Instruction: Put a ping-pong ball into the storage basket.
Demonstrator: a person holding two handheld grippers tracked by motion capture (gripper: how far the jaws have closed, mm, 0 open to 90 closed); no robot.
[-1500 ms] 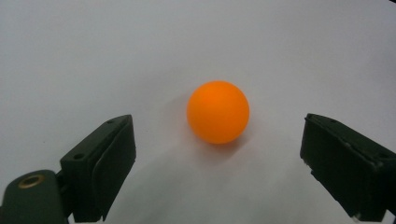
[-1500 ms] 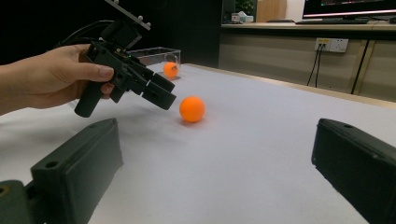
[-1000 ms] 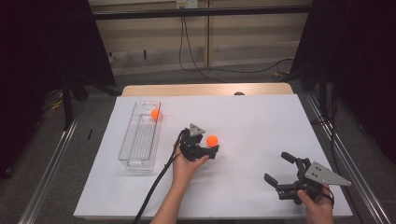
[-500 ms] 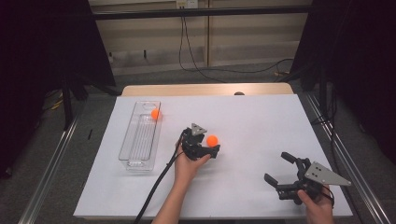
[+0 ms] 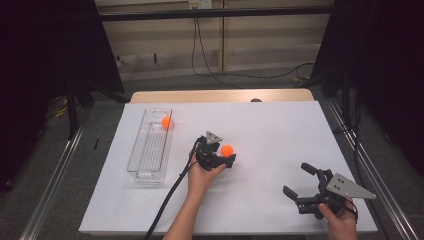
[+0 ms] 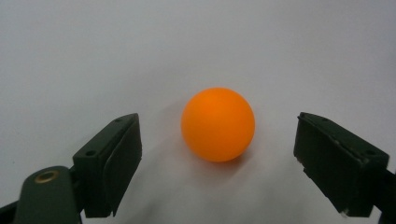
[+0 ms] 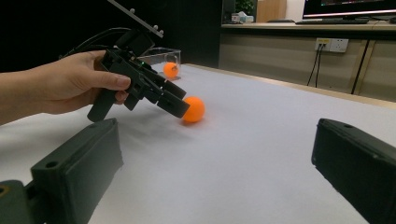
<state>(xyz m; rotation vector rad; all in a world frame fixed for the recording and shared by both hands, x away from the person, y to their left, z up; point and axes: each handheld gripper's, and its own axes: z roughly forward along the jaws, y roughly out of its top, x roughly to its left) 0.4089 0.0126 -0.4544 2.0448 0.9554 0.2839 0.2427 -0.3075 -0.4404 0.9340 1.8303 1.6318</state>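
An orange ball (image 5: 227, 149) (image 6: 218, 124) (image 7: 193, 109) rests on the white table sheet near the middle. My left gripper (image 5: 226, 156) (image 6: 217, 161) (image 7: 180, 108) reaches around it; its jaws have just been closing, the ball lies between them, and gaps remain on both sides. A second orange ball (image 5: 166, 122) (image 7: 170, 69) sits in the far end of a clear plastic tray (image 5: 145, 165) at the left. My right gripper (image 5: 300, 181) (image 7: 219, 172) rests at the front right of the table, jaws wide apart with nothing between them.
The white sheet (image 5: 280, 130) covers the table, with a wooden edge (image 5: 220, 96) at the far side. A black cable (image 5: 167, 200) trails from my left gripper toward the front edge. Metal rails (image 5: 55, 175) run along both sides of the table.
None of the hands has shifted. The ball stays where it was between my left gripper's jaws.
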